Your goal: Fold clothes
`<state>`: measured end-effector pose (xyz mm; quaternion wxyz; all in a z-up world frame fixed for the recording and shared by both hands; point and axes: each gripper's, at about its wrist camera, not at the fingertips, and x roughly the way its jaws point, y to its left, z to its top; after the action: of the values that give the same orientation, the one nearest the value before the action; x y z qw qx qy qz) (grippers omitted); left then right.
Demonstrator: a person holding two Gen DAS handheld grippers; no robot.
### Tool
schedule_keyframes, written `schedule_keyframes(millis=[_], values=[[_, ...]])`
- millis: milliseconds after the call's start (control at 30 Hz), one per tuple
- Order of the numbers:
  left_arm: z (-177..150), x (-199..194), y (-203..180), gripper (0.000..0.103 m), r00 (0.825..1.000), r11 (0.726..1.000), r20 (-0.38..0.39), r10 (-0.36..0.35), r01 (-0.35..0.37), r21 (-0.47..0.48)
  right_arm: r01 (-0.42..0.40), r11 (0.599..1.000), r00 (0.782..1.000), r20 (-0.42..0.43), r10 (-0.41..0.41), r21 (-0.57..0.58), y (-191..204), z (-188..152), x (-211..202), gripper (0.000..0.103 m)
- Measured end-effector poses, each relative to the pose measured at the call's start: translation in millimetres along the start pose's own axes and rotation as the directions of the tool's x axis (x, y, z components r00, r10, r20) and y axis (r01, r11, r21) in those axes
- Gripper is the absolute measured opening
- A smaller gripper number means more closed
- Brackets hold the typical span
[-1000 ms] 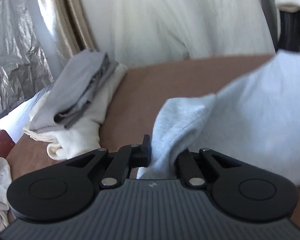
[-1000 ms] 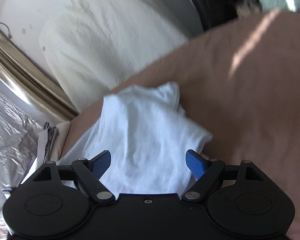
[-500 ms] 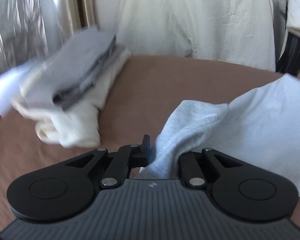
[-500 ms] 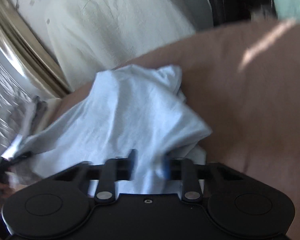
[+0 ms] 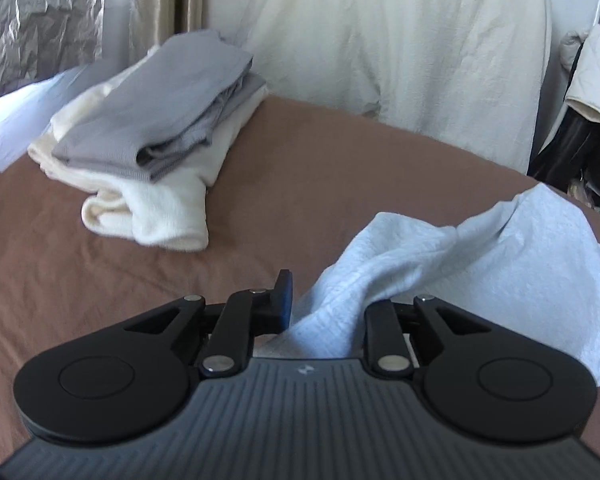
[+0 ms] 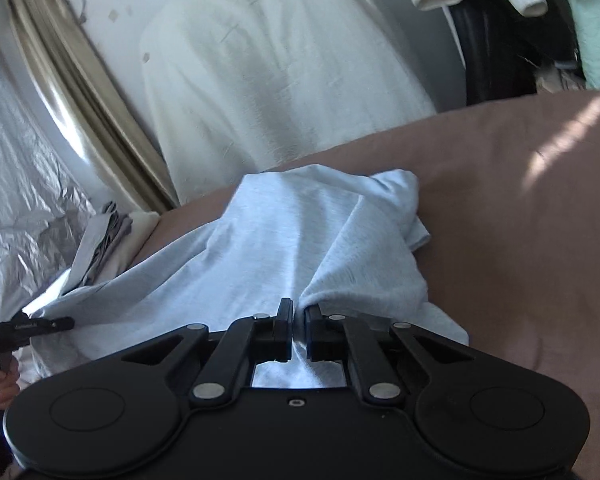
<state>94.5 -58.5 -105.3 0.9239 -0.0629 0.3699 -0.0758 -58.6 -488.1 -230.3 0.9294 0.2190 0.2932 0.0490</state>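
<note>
In the left wrist view, the left gripper (image 5: pixel 324 304) sat at lower centre with a bunched fold of the pale blue garment (image 5: pixel 480 264) between its jaws; they had just been opening a little, yet the cloth was still wedged there, covering the right finger, so it was grasping the garment. The rest of the garment trailed to the right edge across the brown bed cover (image 5: pixel 300 168). Only this view showed the folded stack at upper left in full: a grey folded garment (image 5: pixel 160 112) lying on a cream folded garment (image 5: pixel 168 208). A cream sheet (image 5: pixel 400 40) hung behind (with dark clothes at the far right). In the right wrist view, the right gripper (image 6: pixel 298 332) had just been closing and was clenched on a ridge of the same garment, which spread over the frame's middle on the bed cover. Here alone the left gripper appeared from outside, at the left edge, with a hand (image 6: pixel 2 384) on its handle, and crinkled silver foil (image 6: pixel 16 200) filled the left side.
</note>
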Motion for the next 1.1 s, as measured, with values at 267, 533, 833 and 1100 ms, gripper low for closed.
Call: schedule_keyframes(millis=[267, 533, 833, 1100], values=[[-11, -6, 16, 0.033, 0.995, 0.999, -0.097, -0.011, 0.006, -0.053, 0.101, 0.995, 0.994, -0.039, -0.102, -0.025, -12, -6, 8, 0.009], [-1, -7, 48, 0.038, 0.995, 0.974, -0.057, -0.077, 0.063, -0.220, 0.176, 0.983, 0.984, -0.007, -0.177, -0.050, -12, -4, 5, 0.009], [-1, -39, 1, 0.036, 0.979, 0.989, 0.148, -0.140, 0.146, -0.028, -0.012, 0.999, 0.996, -0.089, 0.009, -0.036, 17, -15, 8, 0.009], [-4, -10, -7, 0.069, 0.974, 0.973, -0.029, -0.225, 0.223, -0.065, -0.205, 0.968, 0.975, -0.113, 0.190, -0.142, 69, -15, 1, 0.008]])
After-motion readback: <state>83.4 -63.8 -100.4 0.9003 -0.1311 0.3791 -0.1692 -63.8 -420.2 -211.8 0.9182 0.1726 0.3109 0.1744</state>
